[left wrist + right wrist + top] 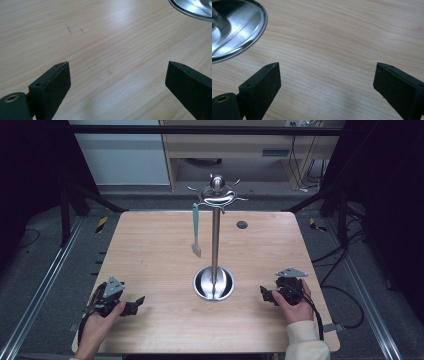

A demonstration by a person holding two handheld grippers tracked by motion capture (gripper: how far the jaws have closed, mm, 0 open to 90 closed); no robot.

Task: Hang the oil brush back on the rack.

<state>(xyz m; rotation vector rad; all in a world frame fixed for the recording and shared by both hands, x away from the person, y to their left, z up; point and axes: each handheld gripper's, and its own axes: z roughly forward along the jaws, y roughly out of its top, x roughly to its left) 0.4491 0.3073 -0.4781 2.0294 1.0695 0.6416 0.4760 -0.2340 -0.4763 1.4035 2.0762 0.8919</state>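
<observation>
The wooden surface [150, 255] is a pale, rounded-corner board on a metal frame, with a small dark round hole [242, 224] near its far edge. Near its middle stands a steel utensil stand [215, 240]: a round, shiny dished base [214, 283], a straight upright pole, and at the top a ring of curved hooks under a ball knob [217, 183]. The stand is upright. From a hook on its left side hangs a pale green spatula [196, 229], handle up and blade down, clear of the surface and just beside the pole without touching it.

At the near left corner a hand grips the left gripper [134, 304], which lies low over the surface, pointing toward the stand's base and well apart from it. In the left gripper view its two black fingers [53, 82] are spread wide with bare wood between them, and the rim of the base [192, 8] shows at the top right.

At the near right a hand in a cream sleeve [305, 340] holds the right gripper [266, 294], also low and pointing toward the base, near it but not touching. In the right gripper view its fingers [263, 82] stand spread wide with nothing between them, the base [237, 27] lying ahead at the upper left.
</observation>
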